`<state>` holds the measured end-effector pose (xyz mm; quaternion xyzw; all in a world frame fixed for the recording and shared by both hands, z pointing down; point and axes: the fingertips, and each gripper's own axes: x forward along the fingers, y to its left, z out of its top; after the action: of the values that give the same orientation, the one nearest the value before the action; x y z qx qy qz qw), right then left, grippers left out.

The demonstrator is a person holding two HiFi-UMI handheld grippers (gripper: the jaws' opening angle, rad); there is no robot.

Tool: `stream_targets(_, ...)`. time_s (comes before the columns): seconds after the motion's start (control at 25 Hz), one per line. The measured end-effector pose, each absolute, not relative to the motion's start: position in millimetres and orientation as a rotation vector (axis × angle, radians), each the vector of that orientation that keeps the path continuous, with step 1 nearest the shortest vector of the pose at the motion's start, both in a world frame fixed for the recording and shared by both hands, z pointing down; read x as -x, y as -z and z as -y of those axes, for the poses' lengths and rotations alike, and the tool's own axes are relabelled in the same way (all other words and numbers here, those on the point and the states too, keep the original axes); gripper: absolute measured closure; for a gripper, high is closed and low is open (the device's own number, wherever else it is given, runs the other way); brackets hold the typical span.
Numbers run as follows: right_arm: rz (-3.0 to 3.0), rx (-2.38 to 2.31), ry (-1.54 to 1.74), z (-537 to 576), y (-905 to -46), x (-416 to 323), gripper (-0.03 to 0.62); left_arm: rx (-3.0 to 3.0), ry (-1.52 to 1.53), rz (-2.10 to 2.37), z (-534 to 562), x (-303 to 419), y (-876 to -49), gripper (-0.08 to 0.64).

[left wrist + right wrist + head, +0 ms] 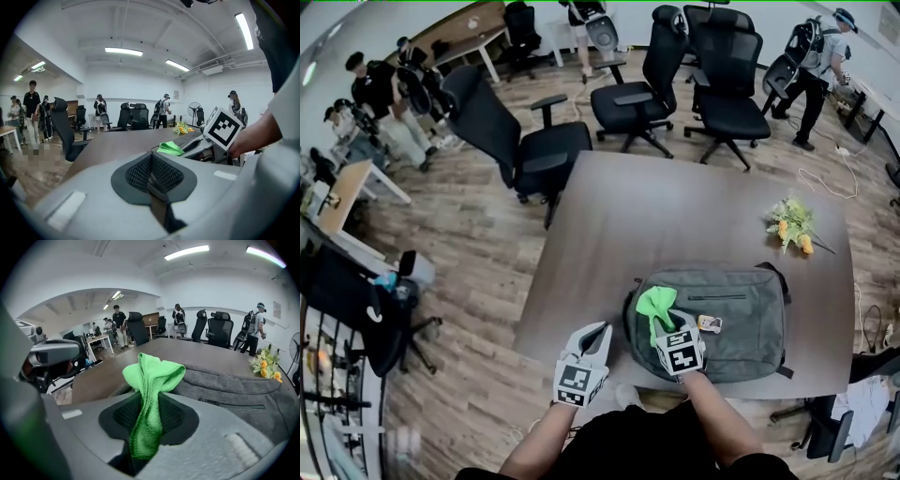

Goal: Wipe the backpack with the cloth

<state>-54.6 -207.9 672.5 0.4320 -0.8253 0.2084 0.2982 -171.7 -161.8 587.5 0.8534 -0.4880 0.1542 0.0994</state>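
Observation:
A grey backpack lies flat near the front edge of the brown table. My right gripper is shut on a green cloth, holding it over the backpack's left end; the cloth bunches up above the closed jaws, with the backpack just beyond. My left gripper hovers at the table's front edge, left of the backpack, jaws pressed together with nothing between them. From the left gripper view the cloth and the right gripper's marker cube show to the right.
Yellow flowers lie on the table's far right. Several black office chairs stand beyond the table's far and left edges. People stand at the room's back left and back right. A desk is at left.

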Motion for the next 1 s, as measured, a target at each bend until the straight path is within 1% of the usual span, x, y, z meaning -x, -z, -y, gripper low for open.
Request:
stream_targets(0.68,1.958,-1.344,-0.473,200.9,-672.3,-61.3,0.488,-2.555,-0.482,1.344,159.3,129.3,-594.5,0.541)
stream_targets(1.0,1.835,-1.417,-0.433,194.0,-668.0,-113.5,0.489,-2.588,-0.43,1.307,160.9,105.9,-592.3,0.541)
